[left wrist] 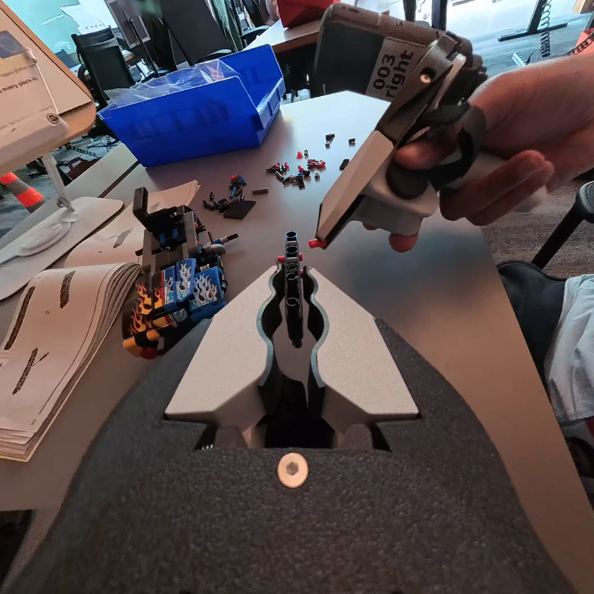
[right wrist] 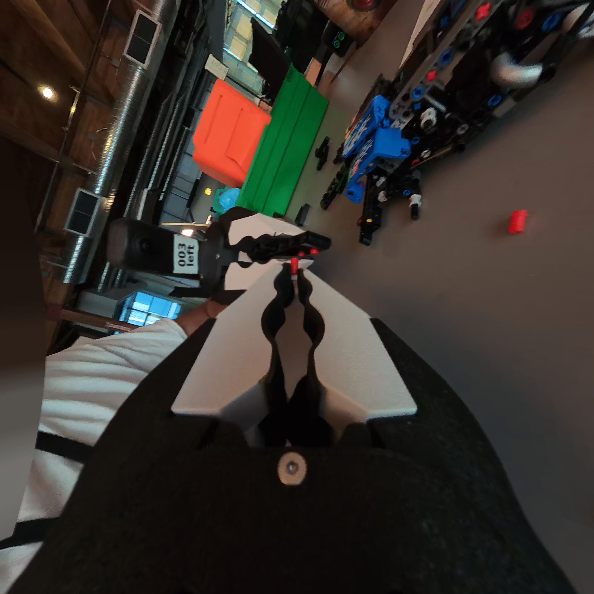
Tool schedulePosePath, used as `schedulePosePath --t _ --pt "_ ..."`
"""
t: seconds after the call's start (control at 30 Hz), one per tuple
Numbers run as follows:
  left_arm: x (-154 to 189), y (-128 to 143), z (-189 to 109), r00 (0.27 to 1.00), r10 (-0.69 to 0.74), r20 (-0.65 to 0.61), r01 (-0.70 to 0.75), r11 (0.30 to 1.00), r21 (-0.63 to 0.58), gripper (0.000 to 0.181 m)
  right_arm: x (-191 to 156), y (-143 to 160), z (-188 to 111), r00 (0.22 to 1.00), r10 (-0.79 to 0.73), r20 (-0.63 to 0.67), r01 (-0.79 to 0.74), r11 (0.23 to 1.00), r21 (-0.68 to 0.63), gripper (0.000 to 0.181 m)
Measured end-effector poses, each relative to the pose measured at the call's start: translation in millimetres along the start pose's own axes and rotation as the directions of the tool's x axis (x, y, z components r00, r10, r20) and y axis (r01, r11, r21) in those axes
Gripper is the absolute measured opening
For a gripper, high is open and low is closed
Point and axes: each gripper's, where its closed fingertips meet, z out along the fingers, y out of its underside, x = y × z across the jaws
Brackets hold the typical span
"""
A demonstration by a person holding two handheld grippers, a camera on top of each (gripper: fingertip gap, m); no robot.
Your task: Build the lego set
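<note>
Left hand-held gripper [left wrist: 292, 273] clenched on black holed beam [left wrist: 293, 289] carrying red pins, raised over the grey surface [left wrist: 369, 289]. Right hand-held gripper [right wrist: 293, 273] pinches a red pin [right wrist: 293, 266] just beside the beam. Partly built flame-decal model [left wrist: 175, 289] left, loose parts [left wrist: 289, 170] beyond.

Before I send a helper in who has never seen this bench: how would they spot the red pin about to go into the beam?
Start at the blue bin at the table's far side and come toward the near edge, past the scattered small parts, to the black beam clamped upright in the left gripper. Just right of its top, the red pin is the only loose piece off the table, pinched in the right gripper.
</note>
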Motion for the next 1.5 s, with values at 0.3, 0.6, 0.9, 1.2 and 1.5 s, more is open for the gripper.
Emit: schedulePosePath --t 0.3,0.6,0.9,1.2,1.5 --pt "3.6 -2.1 -0.2 1.000 0.001 -0.005 -0.001 1.000 0.006 0.007 4.9 -4.9 -0.6 1.000 0.024 -0.010 -0.023 0.999 0.040 0.003" --pt "3.8 -1.5 -0.6 0.994 0.100 0.050 -0.099 0.995 -0.023 0.007 1.6 -4.9 2.3 0.998 0.058 0.018 -0.059 0.996 0.065 0.002" --pt "4.6 -2.2 -2.2 0.987 0.145 0.063 -0.143 0.989 -0.035 0.008 0.7 -4.6 3.0 0.997 -0.061 -0.052 0.062 0.998 0.020 0.003" --pt "7.7 -3.9 -3.7 0.948 0.299 0.108 -0.293 0.953 -0.072 0.007 4.0 -2.3 1.7 0.742 -0.575 -0.344 0.535 0.818 -0.211 0.003" --pt "16.1 6.3 -2.4 0.774 0.625 0.103 -0.601 0.776 -0.191 0.008 15.5 11.4 -3.1 0.579 -0.729 -0.364 0.595 0.683 -0.422 0.003"
